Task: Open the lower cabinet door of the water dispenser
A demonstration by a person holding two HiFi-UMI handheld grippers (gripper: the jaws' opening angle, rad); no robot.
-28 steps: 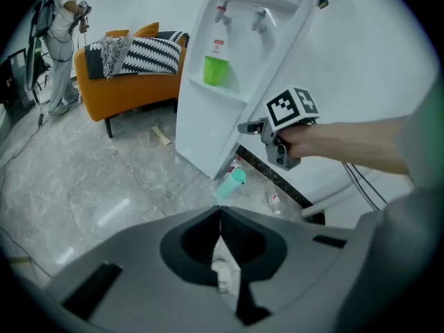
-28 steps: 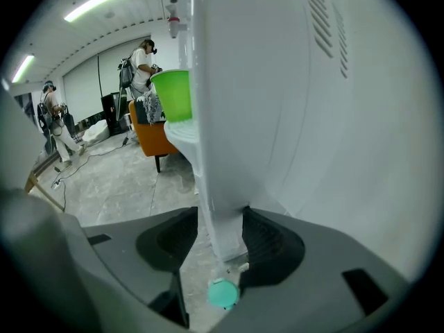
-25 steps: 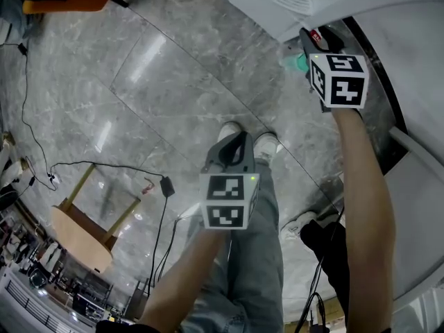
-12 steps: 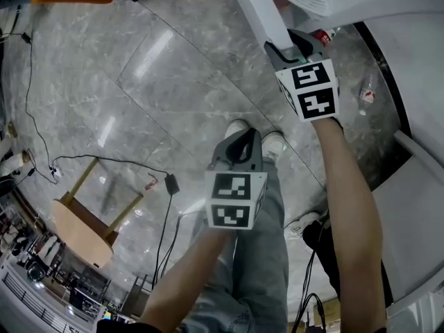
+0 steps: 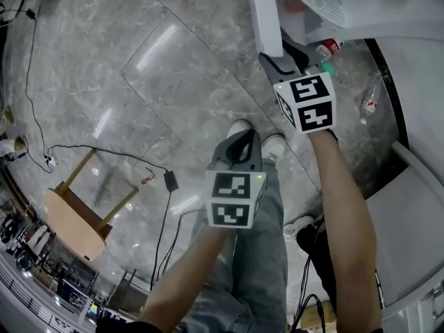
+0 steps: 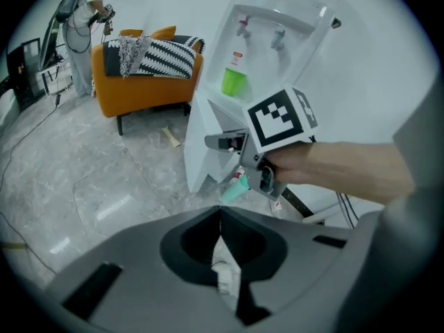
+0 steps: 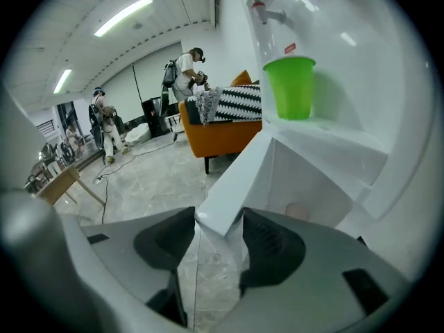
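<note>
Right gripper: jaws spread, just now opening wider, set on either side of the free edge of the lower cabinet door, close against both faces. In the head view, same right gripper at the upper right, at the end of a bare outstretched arm, marker cube facing up.

Left gripper: jaws pressed together at the tips, nothing pinched, only a sliver of white shoe visible in the gap behind them. Held low and centred over the person's legs in the head view, well apart from the door.

Lower cabinet door: white, swung out from the water dispenser, with the dark cabinet opening showing behind it. Just above, on the dispenser's drip shelf, a green cup, upright, below the two taps.

On the floor beside the dispenser's base, a teal bottle lying on its side, next to a red-capped one.

Farther out: grey marble floor, a black cable trailing across it, a small wooden table at the lower left. Across the room, an orange sofa with a black-and-white patterned throw, and people standing in the background.
</note>
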